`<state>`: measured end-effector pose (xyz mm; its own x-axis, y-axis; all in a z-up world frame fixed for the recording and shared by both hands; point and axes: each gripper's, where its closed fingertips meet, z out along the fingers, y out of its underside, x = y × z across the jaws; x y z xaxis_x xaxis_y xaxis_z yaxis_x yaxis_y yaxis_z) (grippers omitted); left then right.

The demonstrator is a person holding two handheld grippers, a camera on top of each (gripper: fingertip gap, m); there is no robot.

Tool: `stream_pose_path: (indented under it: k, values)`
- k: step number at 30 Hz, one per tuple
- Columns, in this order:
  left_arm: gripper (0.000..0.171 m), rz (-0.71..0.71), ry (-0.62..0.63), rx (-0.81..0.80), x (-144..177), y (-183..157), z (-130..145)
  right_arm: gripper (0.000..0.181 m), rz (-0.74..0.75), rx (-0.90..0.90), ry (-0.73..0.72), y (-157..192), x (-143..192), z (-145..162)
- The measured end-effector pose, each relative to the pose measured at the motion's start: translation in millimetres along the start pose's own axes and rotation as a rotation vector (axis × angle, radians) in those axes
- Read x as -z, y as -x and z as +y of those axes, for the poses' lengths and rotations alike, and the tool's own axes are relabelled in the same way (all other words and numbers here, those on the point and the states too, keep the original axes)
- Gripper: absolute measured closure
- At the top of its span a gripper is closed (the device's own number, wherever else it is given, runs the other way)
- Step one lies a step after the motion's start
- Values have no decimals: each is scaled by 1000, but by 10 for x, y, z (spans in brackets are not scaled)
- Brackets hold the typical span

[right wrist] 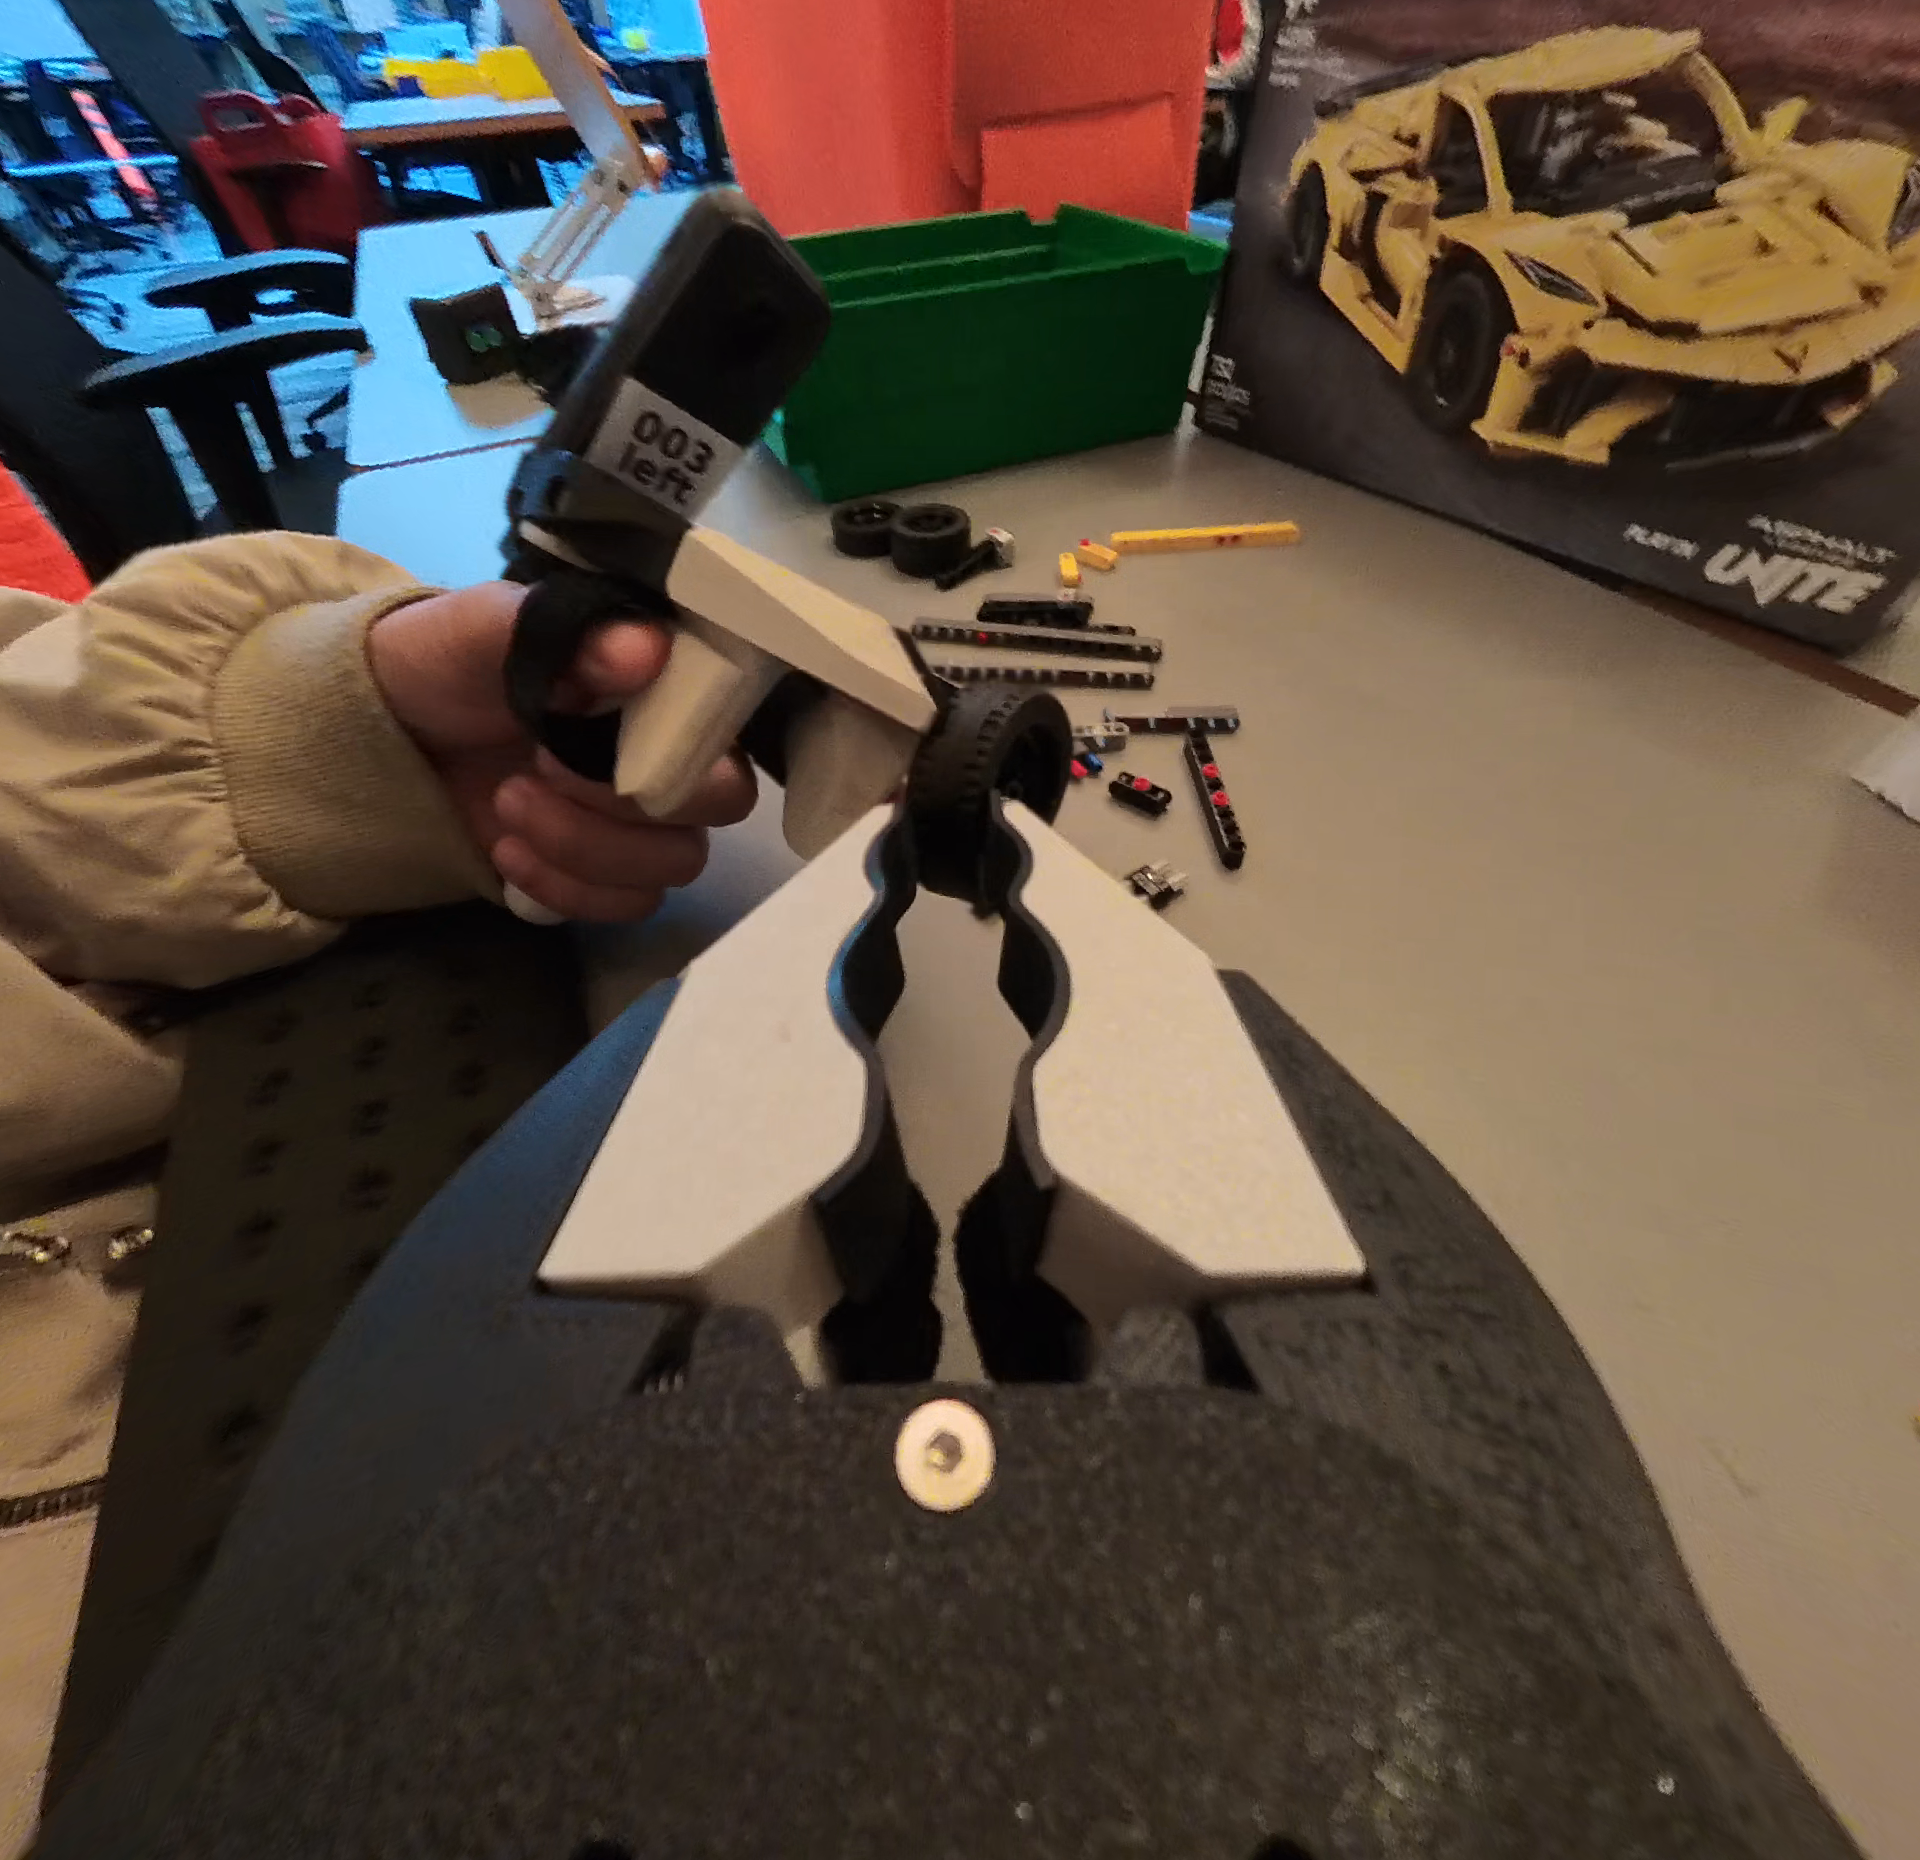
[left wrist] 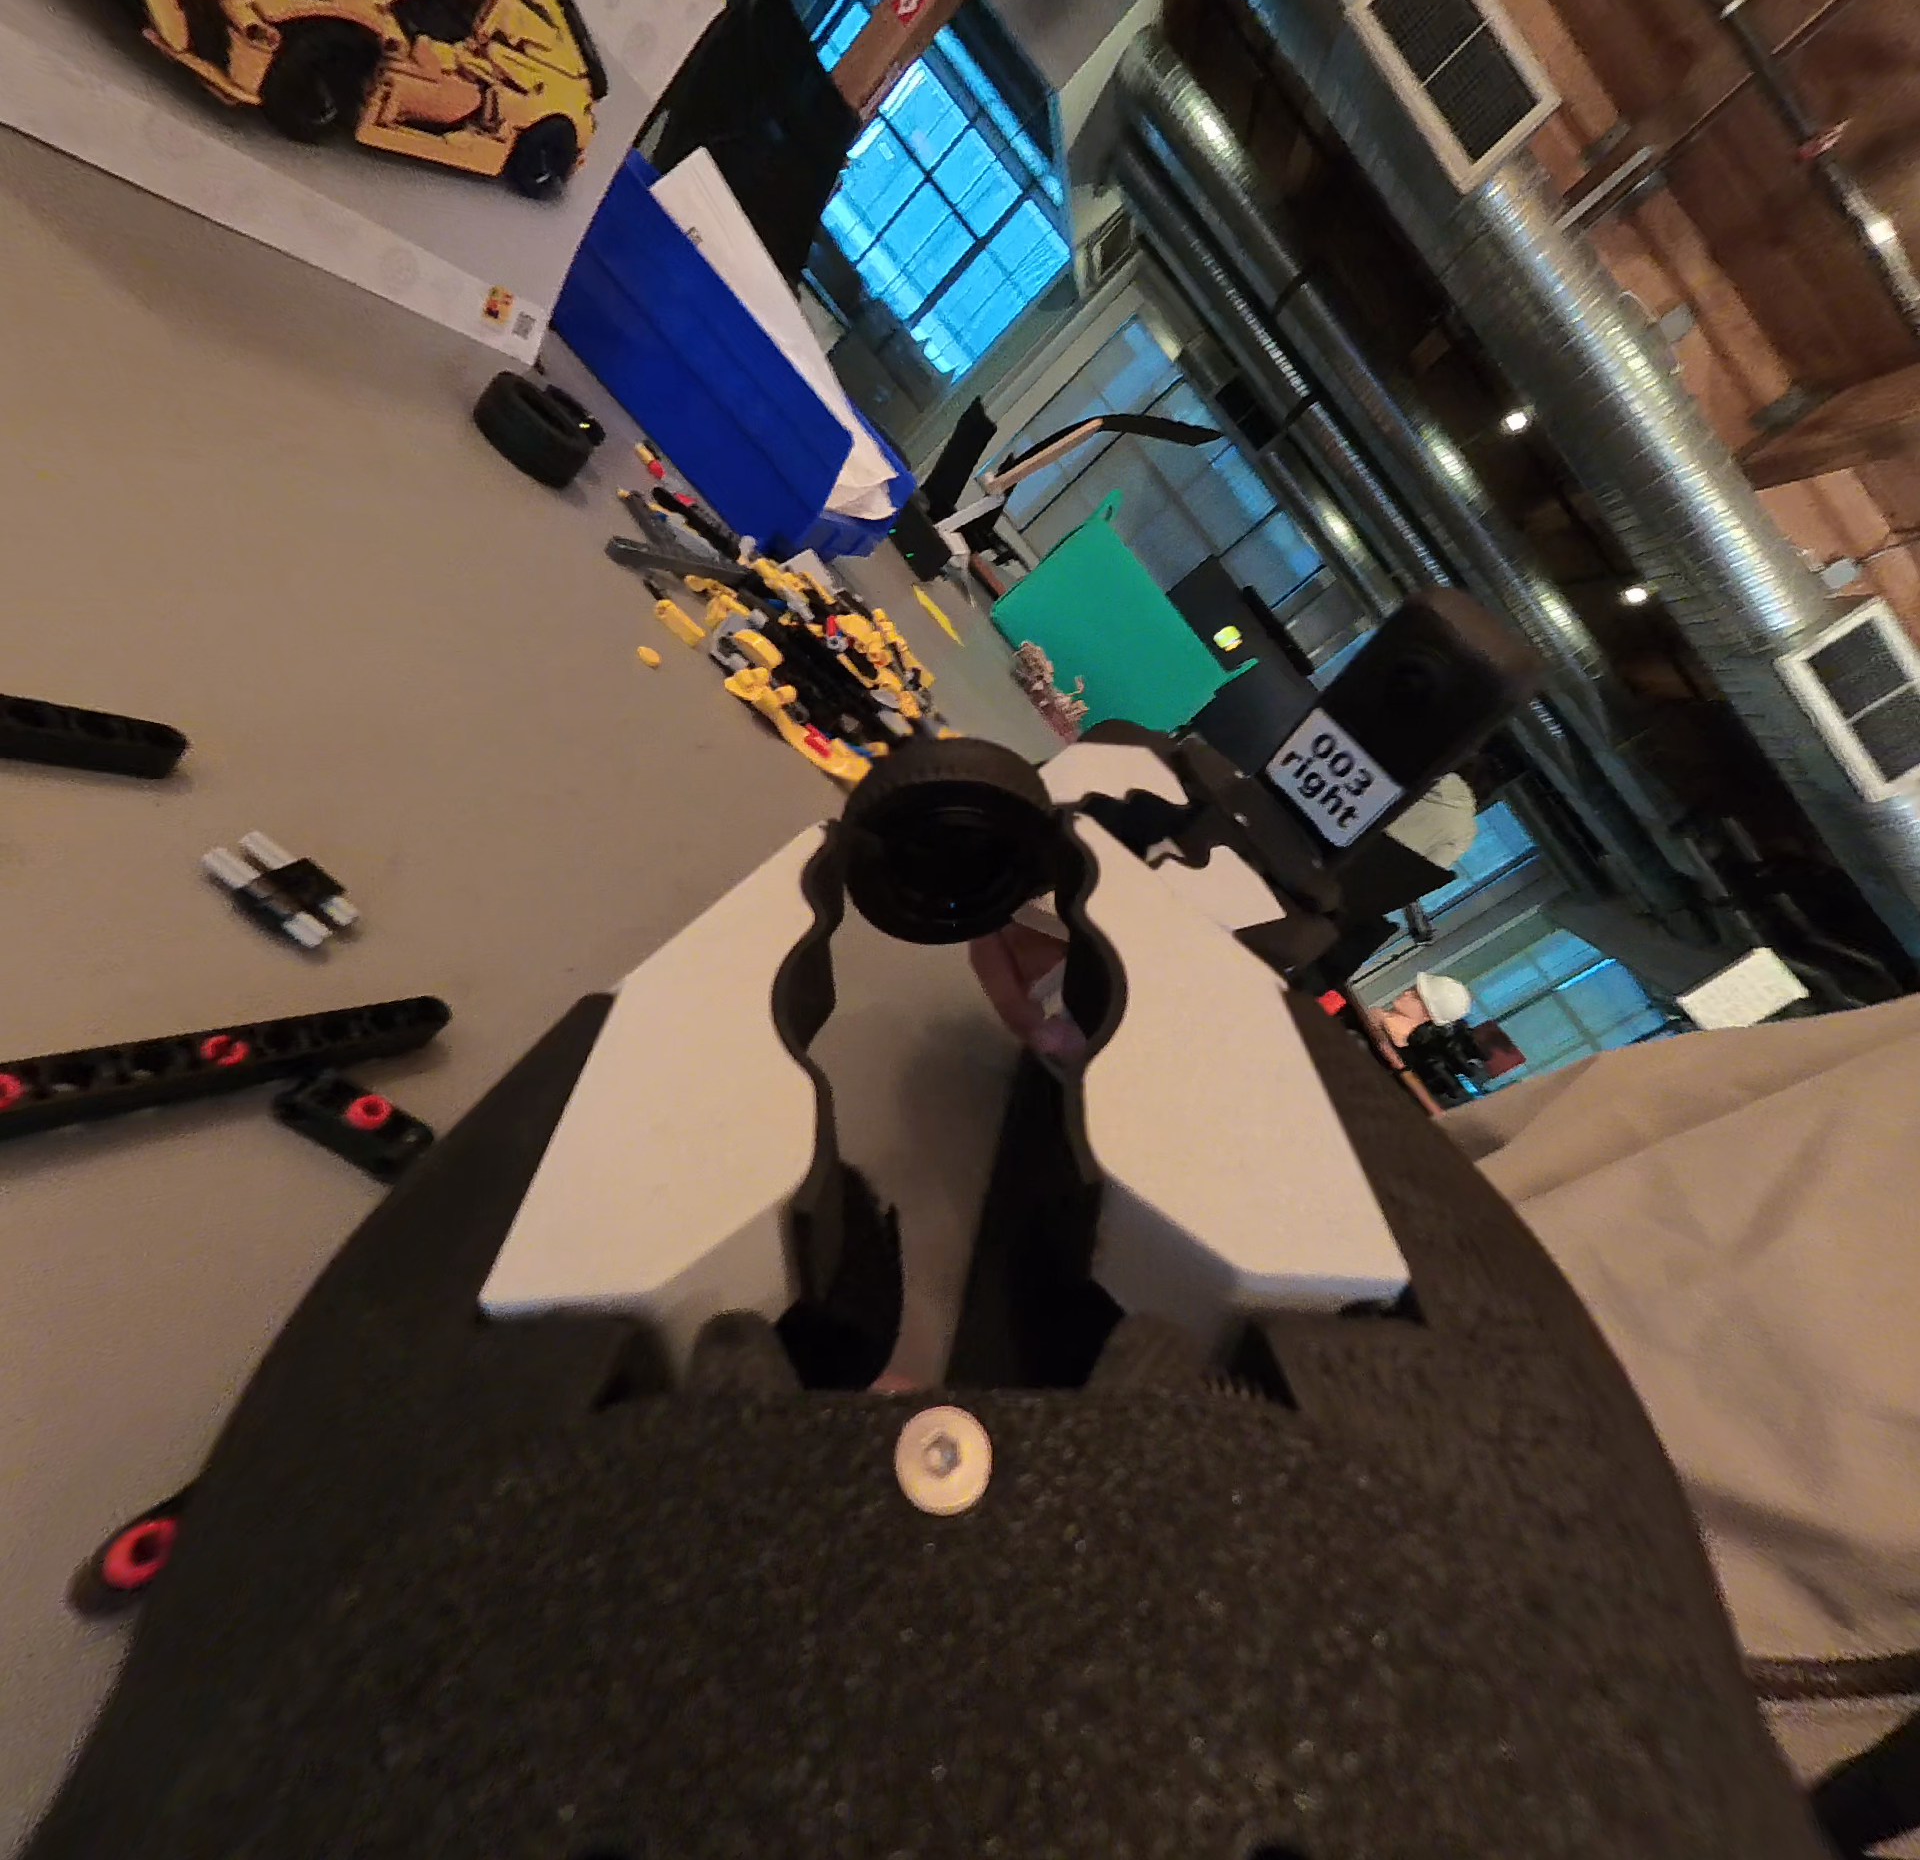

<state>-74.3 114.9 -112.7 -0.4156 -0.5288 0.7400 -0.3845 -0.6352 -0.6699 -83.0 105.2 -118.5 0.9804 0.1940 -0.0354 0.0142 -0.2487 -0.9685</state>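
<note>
- The left gripper has its jaws pinching a small black toy wheel at the tips, the hollow hub facing back toward the camera
- The right gripper has its jaws closed on the same wheel's tread from the other side, so both grippers hold it together, lifted above the grey counter
- In the right wrist view a hand in a tan sleeve grips the left gripper's handle, left of the right jaws
- Beyond the right jaws, on the counter: black holed beams with red pins, two more black wheels and a yellow beam
- Farther off stand a green bin and a box picturing a yellow car
- Left of the left jaws lie a long black beam with red pins and a short one; ahead lie a heap of yellow and black parts and a blue bin
</note>
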Motion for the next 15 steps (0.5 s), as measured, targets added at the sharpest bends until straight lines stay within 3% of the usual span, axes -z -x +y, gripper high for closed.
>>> stream_pose_path:
  k: [7, 12, 13, 14, 15]
  values:
    - [133, 192, -12, 34, 17, -298, 7, 169, -369, -393, -135, 250, 111, -201]
    - [135, 407, 3, 92, 41, -629, 40, 169, -646, -599, -227, 423, 272, -397]
    - [151, 483, 14, 123, 53, -726, 57, 169, -727, -600, -144, 584, 233, -308]
    - [152, 538, 20, 162, 68, -794, 61, 169, -837, -682, -158, 691, 264, -366]
    - [151, 542, 2, 166, 78, -804, 33, 169, -835, -689, -162, 685, 255, -393]
